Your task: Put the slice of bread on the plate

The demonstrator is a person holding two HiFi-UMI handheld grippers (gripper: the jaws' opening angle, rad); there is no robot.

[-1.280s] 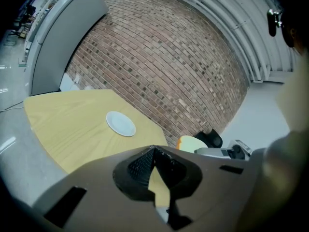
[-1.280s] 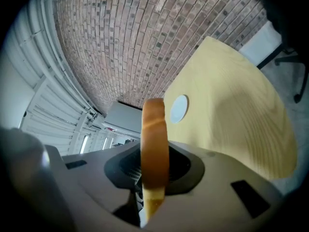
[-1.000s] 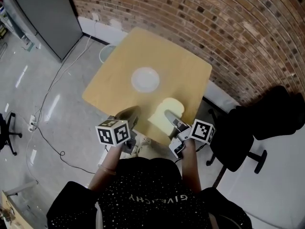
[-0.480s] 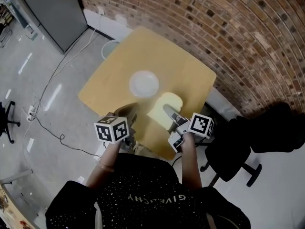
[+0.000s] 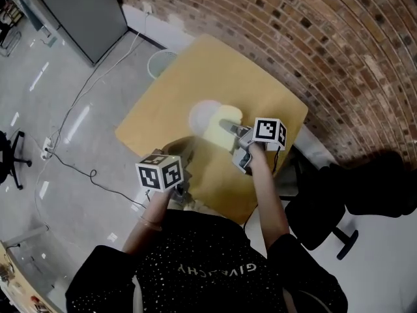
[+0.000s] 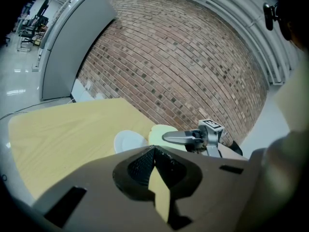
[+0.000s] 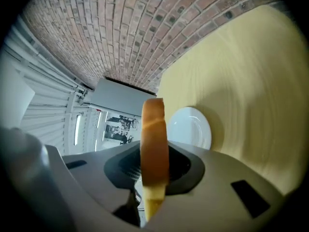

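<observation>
Here the right hand-held gripper [image 5: 226, 124] pinches the slice of bread [image 7: 154, 129].

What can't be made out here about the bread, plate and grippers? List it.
Head view: the slice of bread covers part of the plate; whether they touch is unclear.
Right gripper view: the bread shows edge-on, its faces hidden; the right gripper's body cuts the plate's lower rim.
Head view: the left gripper's jaws are blurred.
</observation>
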